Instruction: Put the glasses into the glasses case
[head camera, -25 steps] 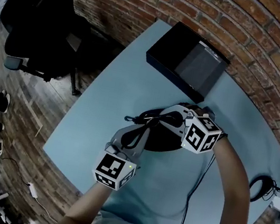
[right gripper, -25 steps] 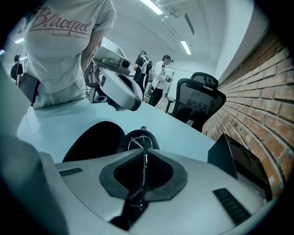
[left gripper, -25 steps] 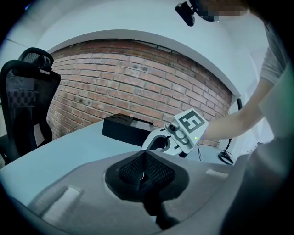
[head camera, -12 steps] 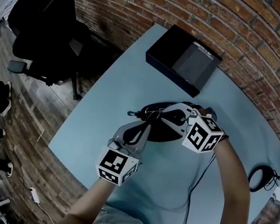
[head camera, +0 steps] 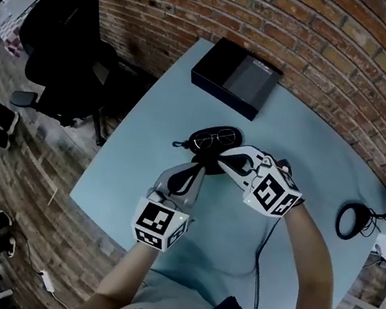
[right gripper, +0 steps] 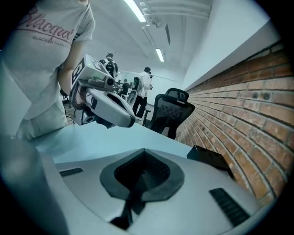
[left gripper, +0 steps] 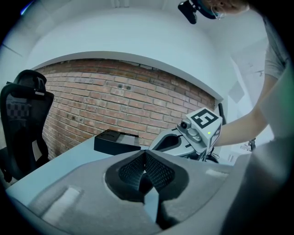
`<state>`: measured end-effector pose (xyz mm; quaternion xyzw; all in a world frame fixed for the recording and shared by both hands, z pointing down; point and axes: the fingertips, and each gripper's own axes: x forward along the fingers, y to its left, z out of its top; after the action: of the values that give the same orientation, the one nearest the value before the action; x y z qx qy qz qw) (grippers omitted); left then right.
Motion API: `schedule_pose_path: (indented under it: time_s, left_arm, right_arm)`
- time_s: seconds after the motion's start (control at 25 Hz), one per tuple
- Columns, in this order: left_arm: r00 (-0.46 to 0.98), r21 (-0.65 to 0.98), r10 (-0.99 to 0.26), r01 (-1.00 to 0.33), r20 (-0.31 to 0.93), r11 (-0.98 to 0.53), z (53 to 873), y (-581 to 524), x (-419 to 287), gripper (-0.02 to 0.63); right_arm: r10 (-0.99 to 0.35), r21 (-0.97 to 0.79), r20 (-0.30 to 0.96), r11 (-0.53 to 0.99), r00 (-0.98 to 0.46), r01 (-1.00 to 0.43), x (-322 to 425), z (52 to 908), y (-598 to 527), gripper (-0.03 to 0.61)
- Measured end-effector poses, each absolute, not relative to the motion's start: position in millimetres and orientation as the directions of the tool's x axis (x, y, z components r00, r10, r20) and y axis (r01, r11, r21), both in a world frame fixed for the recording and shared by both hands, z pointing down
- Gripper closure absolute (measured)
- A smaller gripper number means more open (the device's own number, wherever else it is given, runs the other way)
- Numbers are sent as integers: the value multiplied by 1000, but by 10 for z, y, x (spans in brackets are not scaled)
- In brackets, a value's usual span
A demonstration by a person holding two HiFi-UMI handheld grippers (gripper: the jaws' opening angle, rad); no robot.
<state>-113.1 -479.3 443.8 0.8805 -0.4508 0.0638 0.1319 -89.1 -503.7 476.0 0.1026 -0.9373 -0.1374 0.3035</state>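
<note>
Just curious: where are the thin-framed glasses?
Head view, centre: the thin-framed glasses lie in the black oval case on the blue table, just this side of the flat black box.

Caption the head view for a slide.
Glasses lie in the black case on the blue table; left gripper and right gripper close beside it, shut.

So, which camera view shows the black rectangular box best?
The head view: the black rectangular box shows whole, from above. The left gripper view shows only its side, low and small. The right gripper view shows just one corner.
</note>
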Motion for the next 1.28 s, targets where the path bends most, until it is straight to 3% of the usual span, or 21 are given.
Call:
schedule_pose_path:
  time_s: [0.6, 0.92, 1.28]
  left_arm:
    - [643, 74, -752, -765, 142, -640, 4024, -3903, -929, 609]
    - [676, 37, -730, -736, 101, -676, 3842, -3521, -822, 609]
    - [694, -10, -719, -719, 29, -695, 3563, -3144, -729, 609]
  right_arm:
    - [-618, 333, 444, 786, -649, -520, -689, 4258, -4005, 571]
    - [-755, 208, 309, 647, -579, -733, -628, 3868, -3483, 571]
    - [-840, 60, 185, 528, -511, -847, -500, 3621, -3020, 571]
